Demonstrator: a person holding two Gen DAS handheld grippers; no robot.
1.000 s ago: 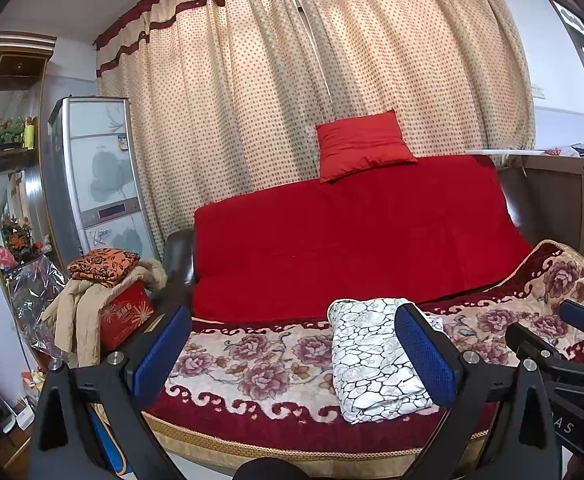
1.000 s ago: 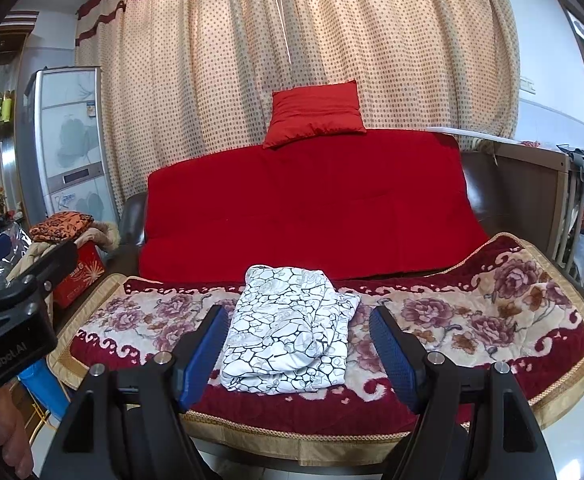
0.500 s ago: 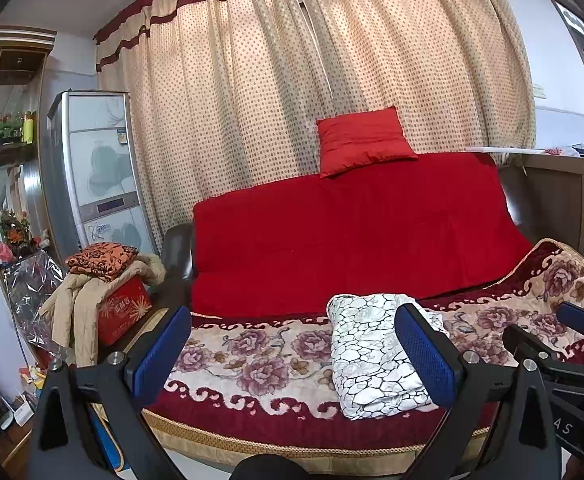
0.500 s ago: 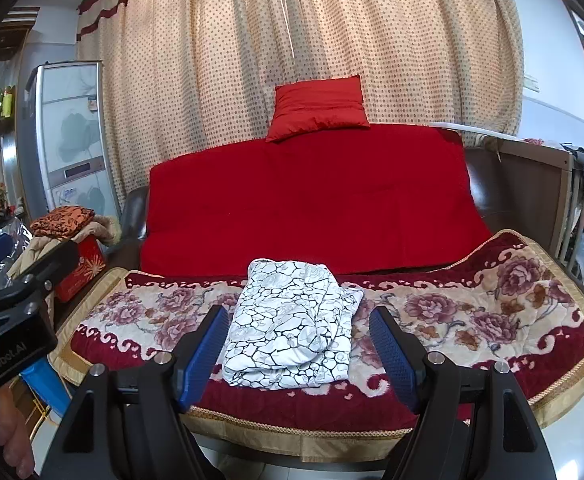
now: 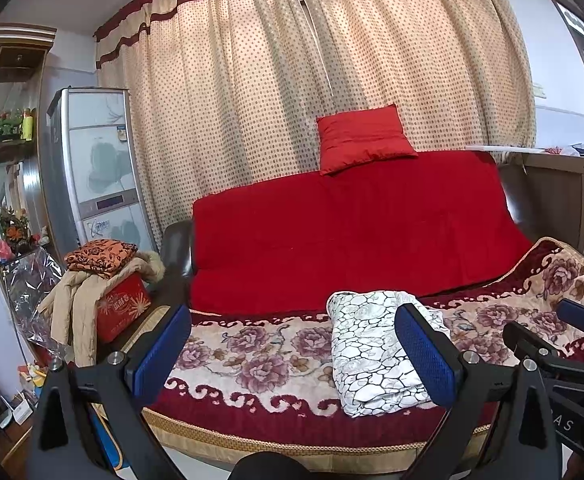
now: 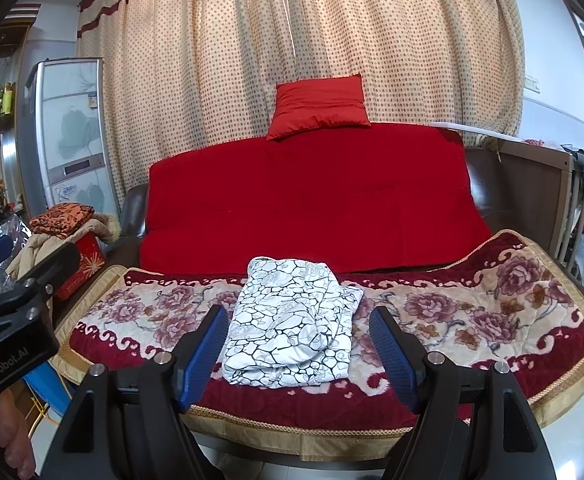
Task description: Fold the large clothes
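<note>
- My left gripper [image 5: 292, 354]: jaws stand wide apart, nothing between the blue pads, held in the air short of the sofa's front edge.
- My right gripper [image 6: 300, 354]: jaws likewise wide apart and empty, also clear of the sofa.
- Folded garment [image 6: 292, 324], white with a black crackle print: lies on the floral blanket [image 6: 492, 312] that covers the sofa seat. In the right wrist view it sits straight ahead, framed between my right jaws but beyond them, not touched. In the left wrist view the same garment [image 5: 372, 348] lies ahead and toward the right jaw, partly hidden behind that pad.
- Fold condition: a compact, roughly rectangular bundle, with one looser layer showing along its right edge.
- Red cover [image 6: 308, 208] drapes the sofa back beyond the garment; a red cushion [image 6: 318, 106] rests on top of it, against the dotted curtain [image 6: 212, 80].
- Left of my left jaws: a red box [image 5: 122, 306] with a beige coat [image 5: 76, 300] and an orange patterned cloth [image 5: 100, 254] piled on it.
- The right gripper's body shows at the right edge of the left wrist view; the left gripper's body shows at the left edge of the right wrist view.
</note>
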